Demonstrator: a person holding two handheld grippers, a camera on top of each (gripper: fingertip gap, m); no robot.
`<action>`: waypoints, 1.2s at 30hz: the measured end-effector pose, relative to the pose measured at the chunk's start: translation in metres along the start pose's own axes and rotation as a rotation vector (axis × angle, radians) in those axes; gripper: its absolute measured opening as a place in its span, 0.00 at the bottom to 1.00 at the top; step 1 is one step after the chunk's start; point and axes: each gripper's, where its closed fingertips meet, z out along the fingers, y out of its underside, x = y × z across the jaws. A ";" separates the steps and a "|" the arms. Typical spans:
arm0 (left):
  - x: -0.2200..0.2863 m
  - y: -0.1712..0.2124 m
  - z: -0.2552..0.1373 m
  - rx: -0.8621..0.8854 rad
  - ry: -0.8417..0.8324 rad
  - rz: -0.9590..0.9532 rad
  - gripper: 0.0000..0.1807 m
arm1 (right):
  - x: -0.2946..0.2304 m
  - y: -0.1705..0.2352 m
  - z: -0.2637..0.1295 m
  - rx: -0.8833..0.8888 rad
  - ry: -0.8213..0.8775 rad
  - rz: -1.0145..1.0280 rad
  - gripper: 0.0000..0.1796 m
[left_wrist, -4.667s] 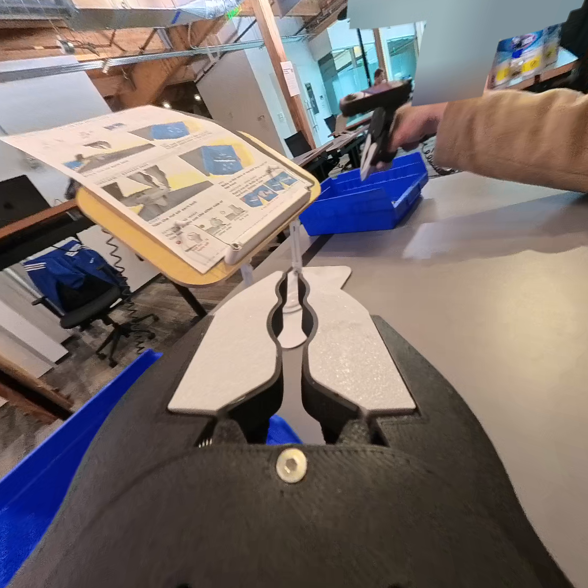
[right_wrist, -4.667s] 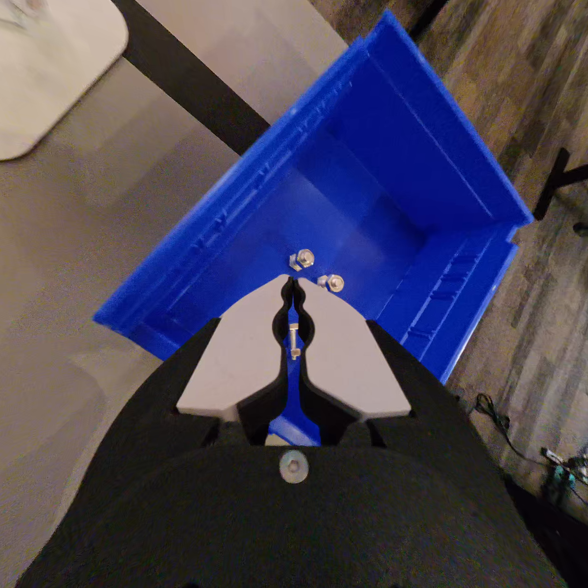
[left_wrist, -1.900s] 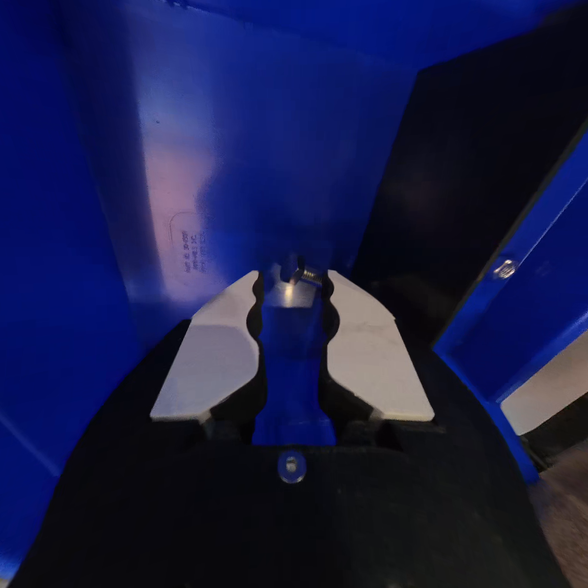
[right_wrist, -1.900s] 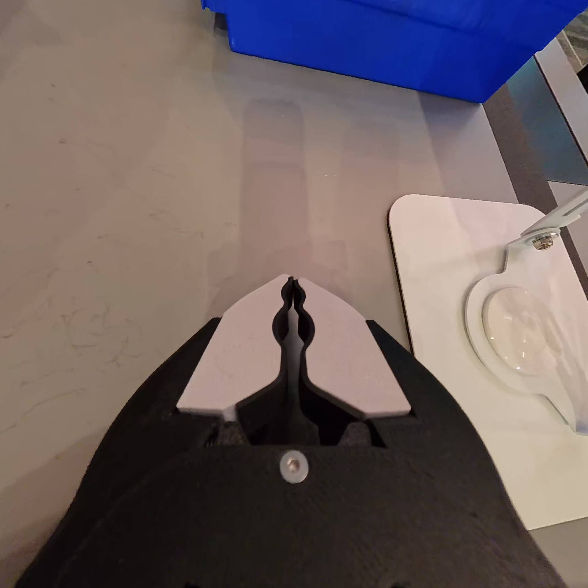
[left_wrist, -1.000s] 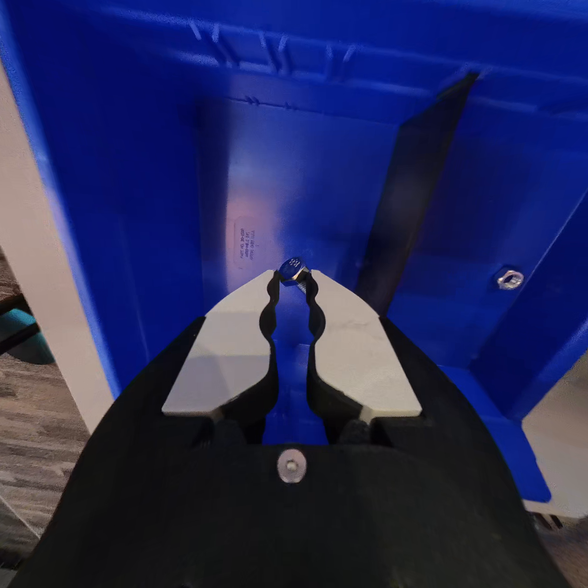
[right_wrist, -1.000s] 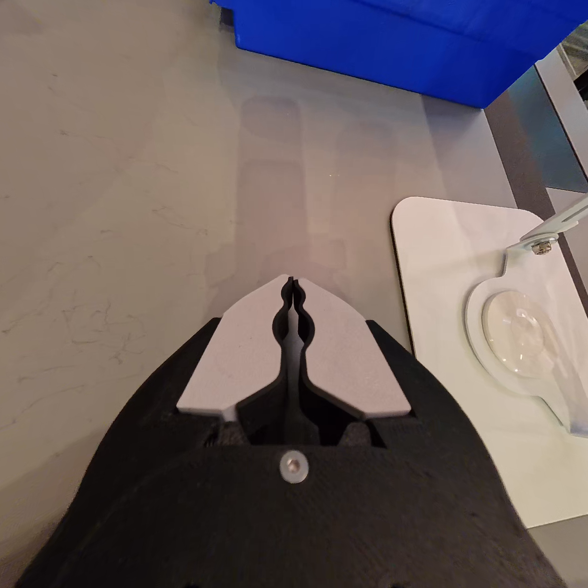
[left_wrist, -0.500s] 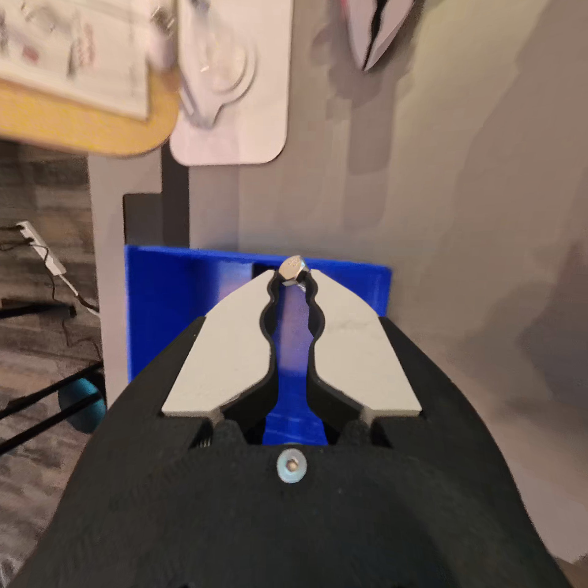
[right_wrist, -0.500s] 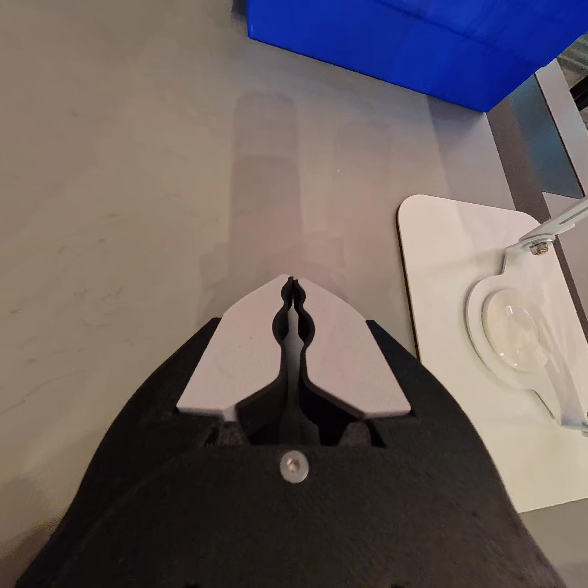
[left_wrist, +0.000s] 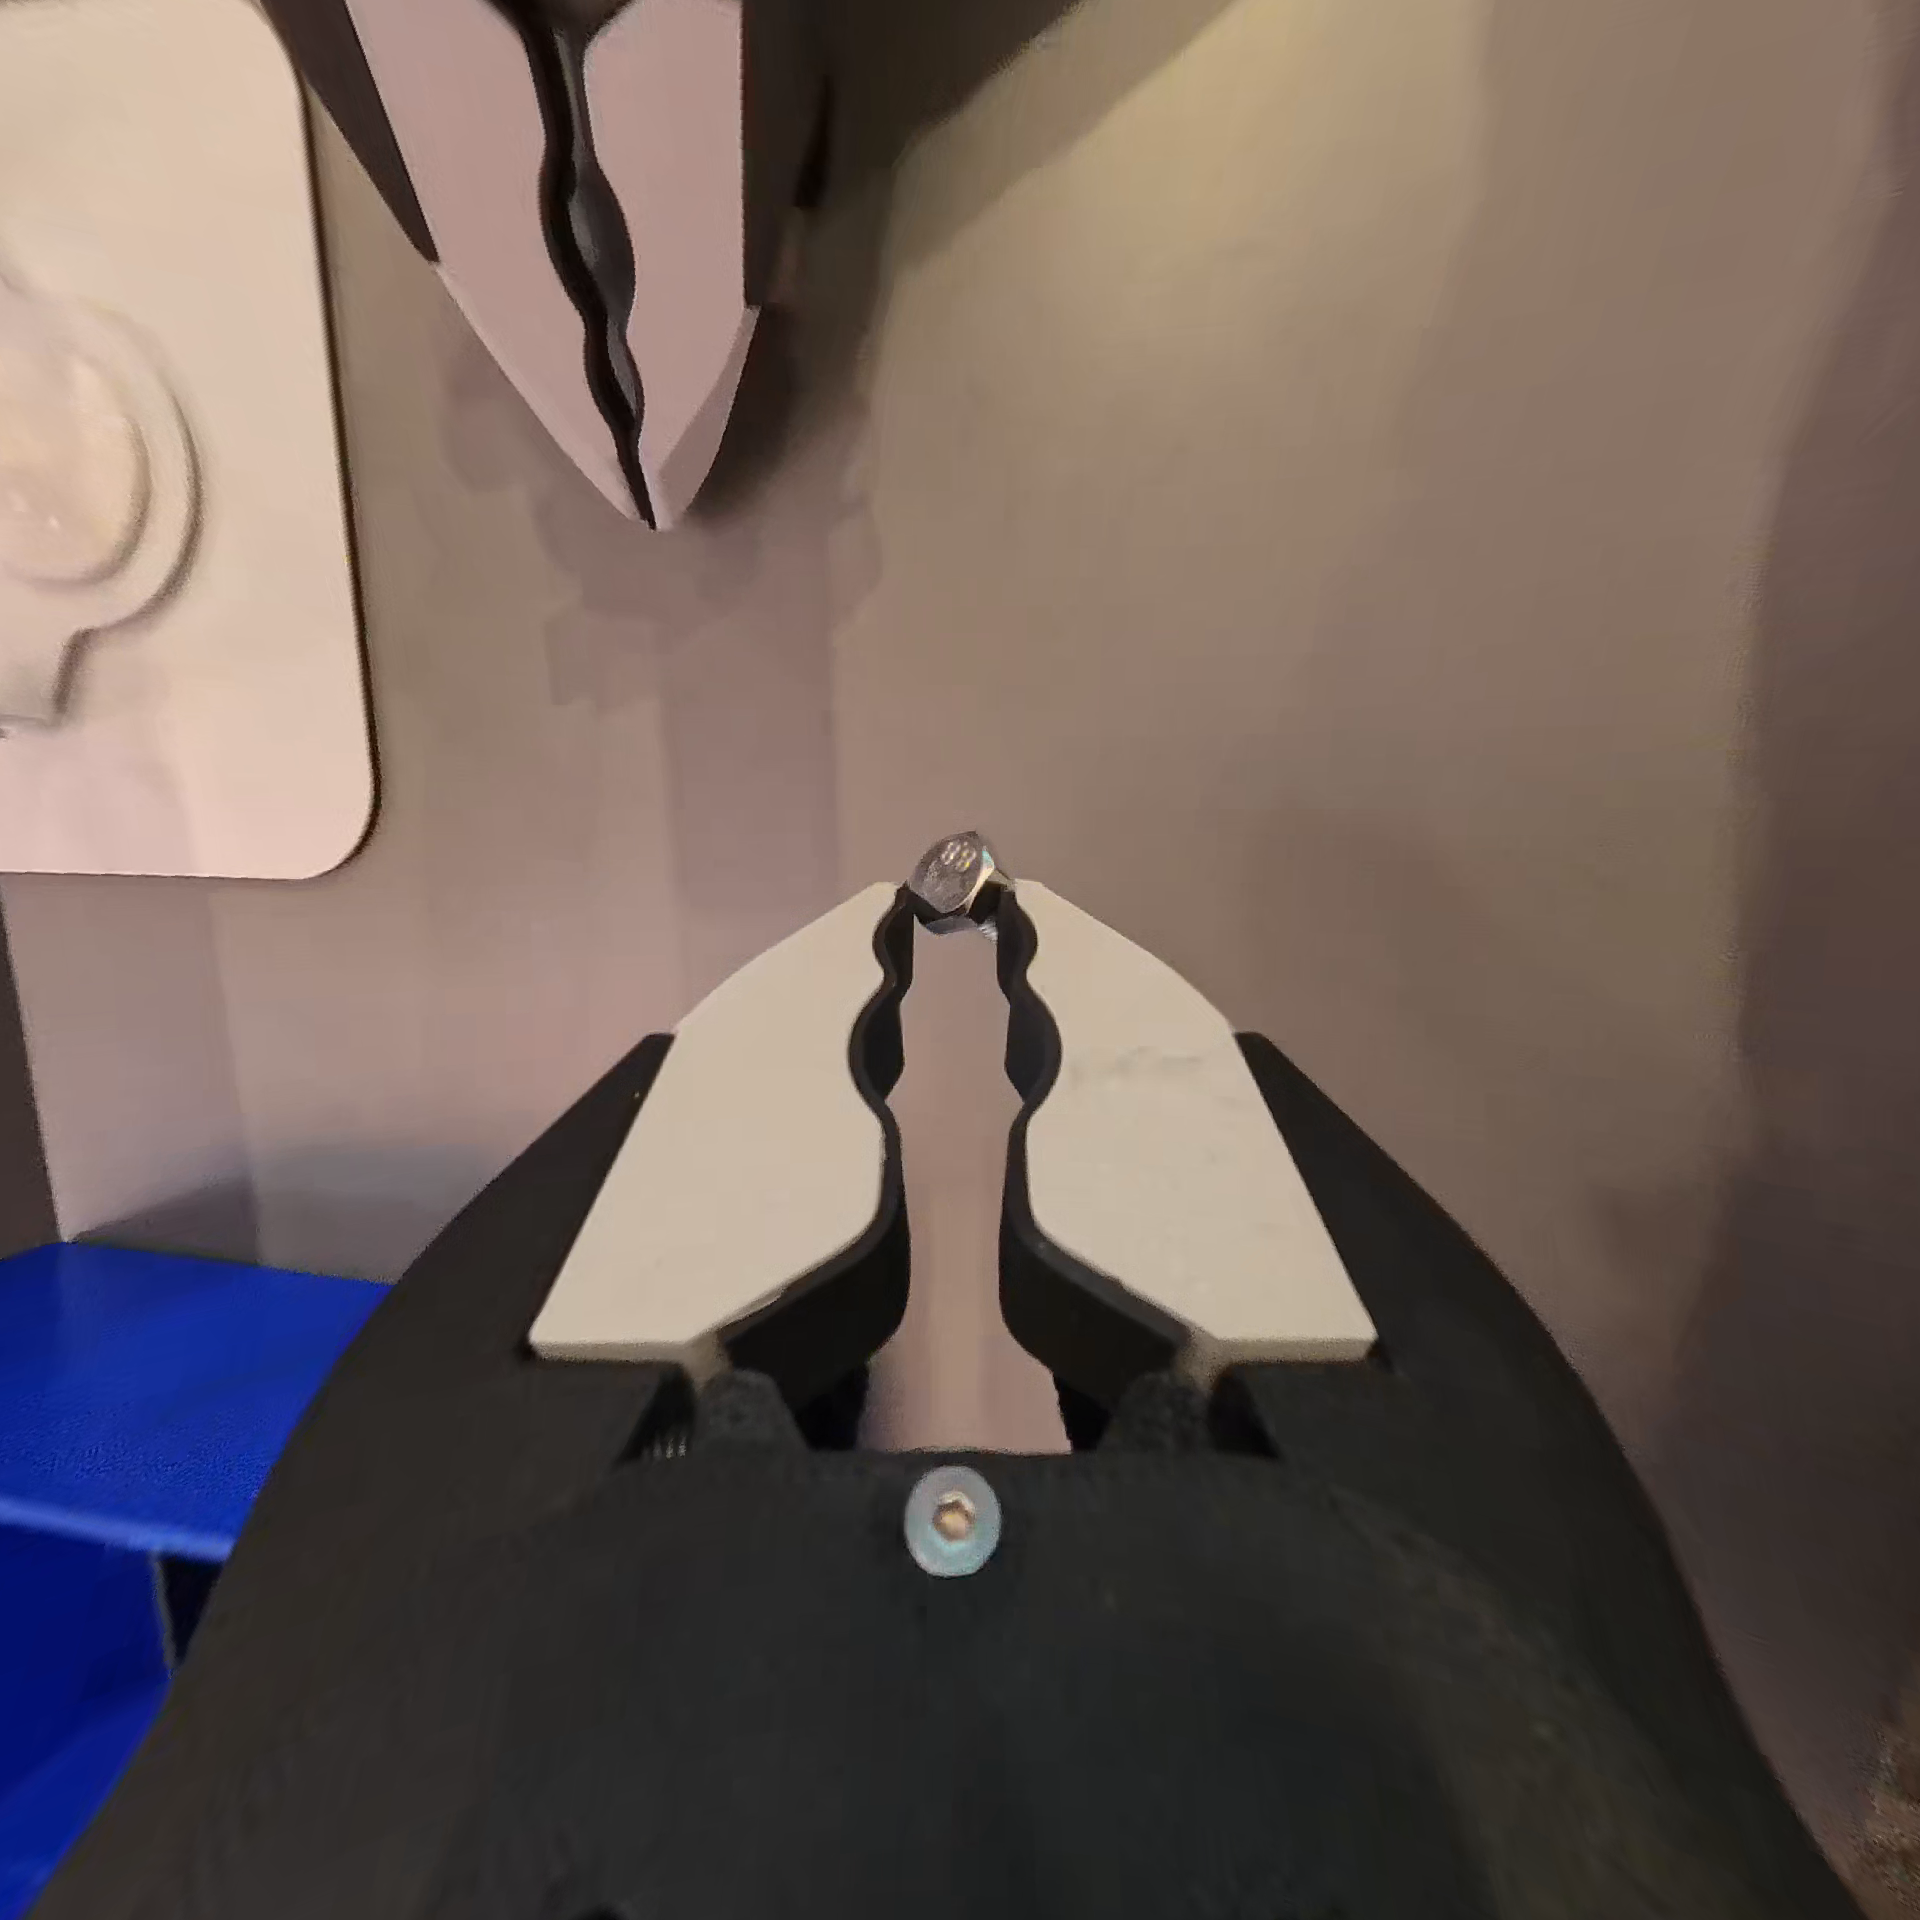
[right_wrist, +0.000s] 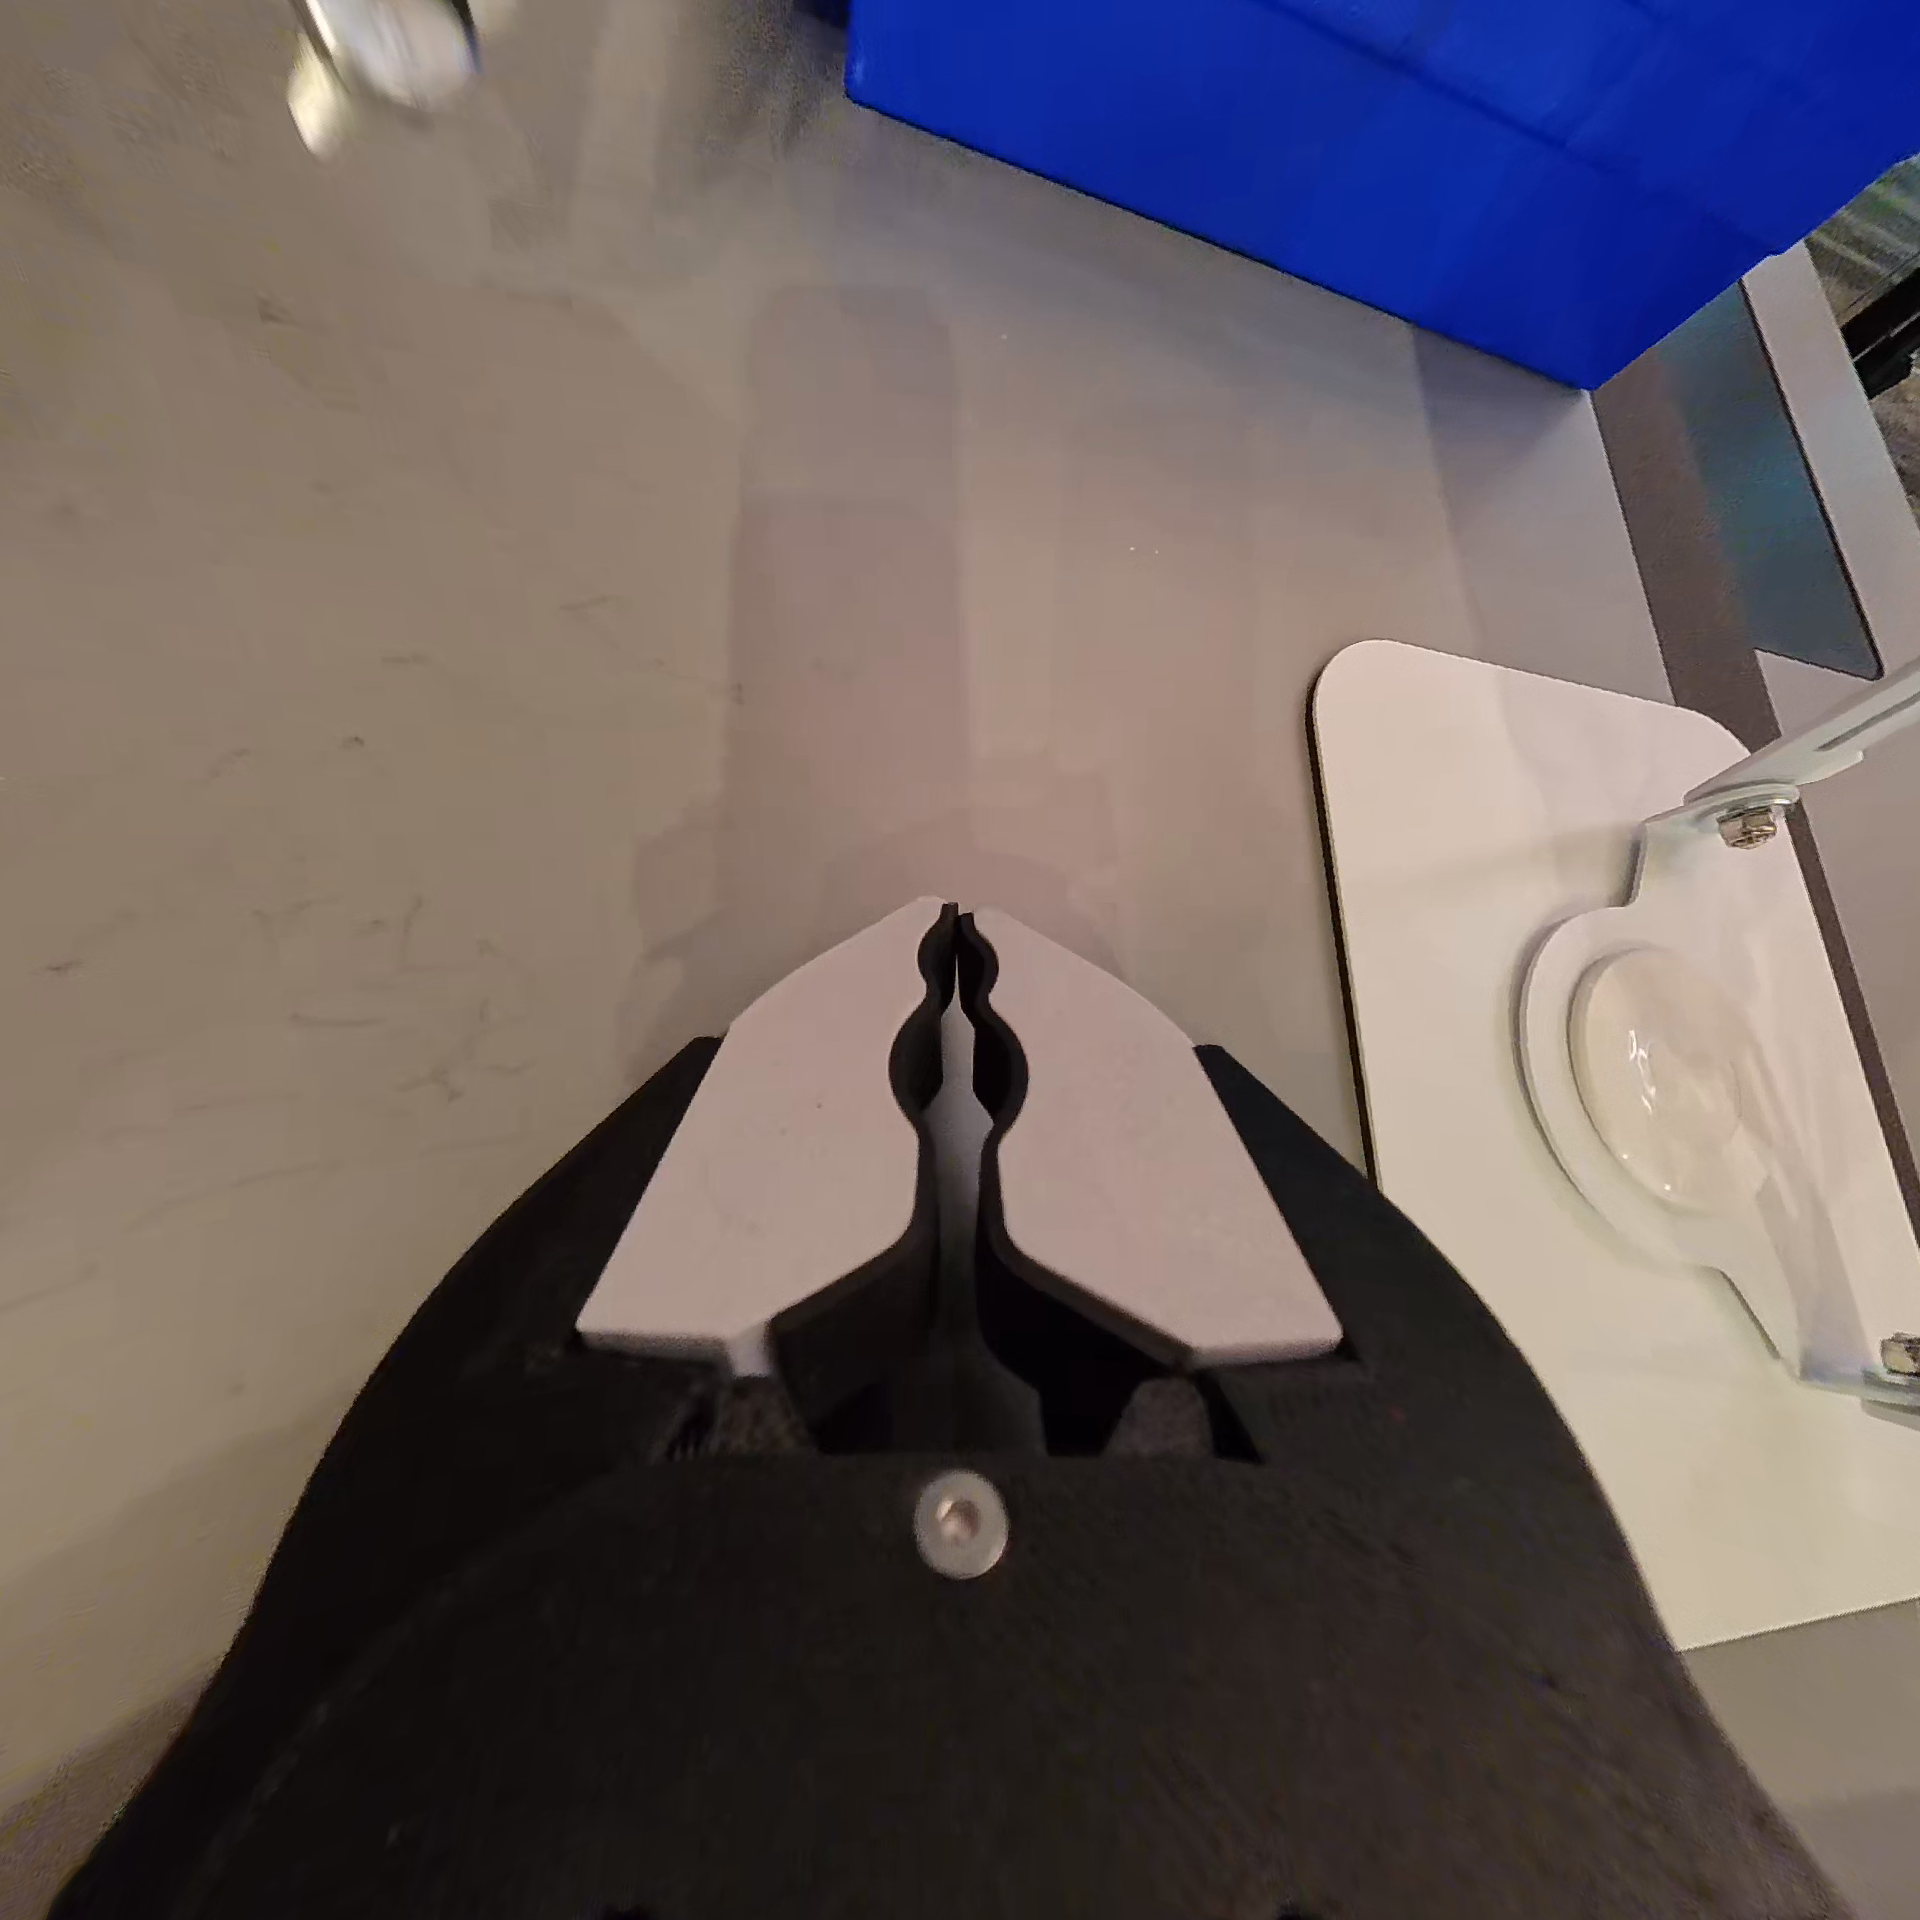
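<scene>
left wrist view: left gripper pinches a silver hex-head bolt at its tips above the grey table; right gripper opposite, blue bin lower left | right wrist view: right gripper closed, empty; white base plate, another blue bin, blurred metal piece top left.

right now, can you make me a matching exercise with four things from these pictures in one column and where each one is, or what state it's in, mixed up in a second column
Things:
1. bolt
2. right gripper
3. blue bin
4. white board

Place or state:
A. shut, with nothing between its tips
B. lying flat on the table, with a clear stand foot on it
C. pinched at the tips of the left gripper
D. at the far edge of the table, above the right gripper in its view

Pairs: 1-C, 2-A, 3-D, 4-B
</scene>
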 end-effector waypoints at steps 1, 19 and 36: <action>-0.001 0.000 0.012 -0.008 0.003 -0.019 0.08 | 0.000 0.000 0.000 0.002 -0.001 -0.001 0.00; 0.013 0.000 0.065 0.001 0.180 -0.208 0.06 | -0.002 0.001 0.000 -0.002 -0.008 -0.013 0.00; -0.050 0.070 -0.101 0.119 -0.208 -0.431 0.17 | -0.003 0.001 0.000 -0.002 -0.011 -0.012 0.00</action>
